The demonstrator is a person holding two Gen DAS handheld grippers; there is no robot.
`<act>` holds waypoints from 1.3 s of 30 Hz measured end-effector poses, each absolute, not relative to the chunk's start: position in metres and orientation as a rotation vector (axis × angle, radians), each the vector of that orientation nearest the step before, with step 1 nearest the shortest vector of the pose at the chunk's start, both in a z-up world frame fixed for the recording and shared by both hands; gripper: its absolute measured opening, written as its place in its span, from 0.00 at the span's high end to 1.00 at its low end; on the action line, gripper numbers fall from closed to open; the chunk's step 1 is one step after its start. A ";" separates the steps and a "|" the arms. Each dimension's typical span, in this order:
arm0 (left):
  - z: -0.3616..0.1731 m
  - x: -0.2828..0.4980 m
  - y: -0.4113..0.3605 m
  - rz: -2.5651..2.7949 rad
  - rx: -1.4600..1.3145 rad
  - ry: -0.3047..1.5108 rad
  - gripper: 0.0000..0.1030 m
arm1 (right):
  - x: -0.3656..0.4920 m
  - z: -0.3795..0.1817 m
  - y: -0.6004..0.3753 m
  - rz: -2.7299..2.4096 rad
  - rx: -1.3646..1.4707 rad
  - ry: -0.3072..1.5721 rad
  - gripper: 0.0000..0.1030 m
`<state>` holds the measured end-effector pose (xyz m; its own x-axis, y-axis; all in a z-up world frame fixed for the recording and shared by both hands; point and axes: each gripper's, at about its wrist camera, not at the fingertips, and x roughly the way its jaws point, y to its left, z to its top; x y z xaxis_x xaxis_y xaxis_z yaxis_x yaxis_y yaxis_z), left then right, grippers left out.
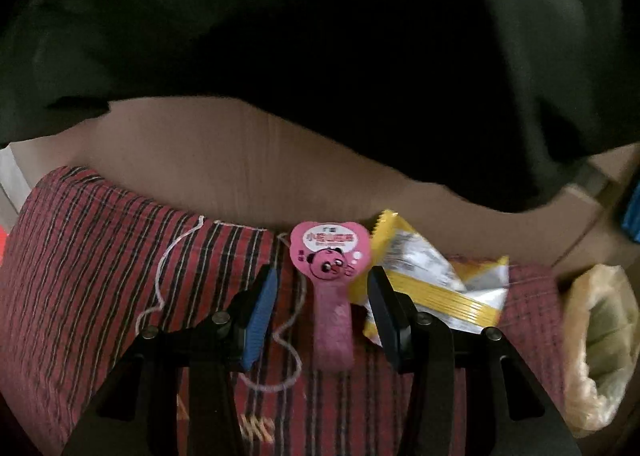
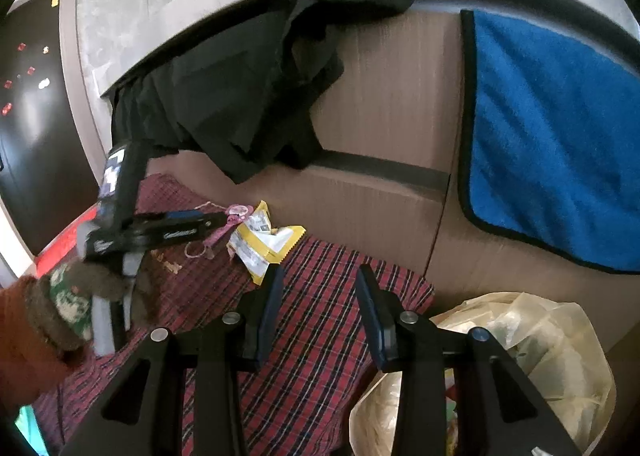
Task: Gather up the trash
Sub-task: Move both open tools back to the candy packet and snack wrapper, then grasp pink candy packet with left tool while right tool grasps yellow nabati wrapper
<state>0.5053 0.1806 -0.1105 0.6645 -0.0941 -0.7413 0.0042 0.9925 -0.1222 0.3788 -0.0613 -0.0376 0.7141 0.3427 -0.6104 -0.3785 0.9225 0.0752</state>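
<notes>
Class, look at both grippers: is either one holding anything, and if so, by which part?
Nothing is held. The left gripper is open astride the pink panda wrapper, pads clear of it. The right gripper is open over the plaid cloth.

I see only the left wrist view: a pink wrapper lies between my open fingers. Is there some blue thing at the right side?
Observer: Yes, a blue towel hangs over the cardboard box.
Operator: Where is the right gripper?
Observer: The right gripper is open and empty, above the plaid cloth beside the plastic bag.
Operator: Does my left gripper touch the pink wrapper?
Observer: The left gripper reaches the pink wrapper; contact I cannot tell.
</notes>
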 end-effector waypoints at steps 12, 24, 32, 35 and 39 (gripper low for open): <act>-0.126 0.517 0.195 -0.054 -0.180 0.889 0.82 | 0.410 -0.061 -0.047 0.423 -0.057 0.723 0.66; -0.108 0.393 0.227 -0.113 -0.233 0.869 0.82 | 0.442 -0.081 0.012 0.523 -0.119 0.748 0.65; -0.099 0.332 0.252 -0.092 -0.294 0.840 0.82 | 0.460 -0.100 0.082 0.575 -0.446 0.672 0.65; -0.089 0.323 0.267 -0.079 -0.332 0.810 0.82 | 0.478 -0.114 0.088 0.578 -0.488 0.744 0.59; -0.082 0.318 0.283 -0.070 -0.378 0.770 0.82 | 0.483 -0.122 0.078 0.626 -0.459 0.797 0.46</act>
<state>0.3178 0.2835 -0.0818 0.7191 -0.1982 -0.6660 -0.0753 0.9306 -0.3582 0.4827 0.0784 -0.1223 0.5375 0.3399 -0.7717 -0.6695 0.7284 -0.1456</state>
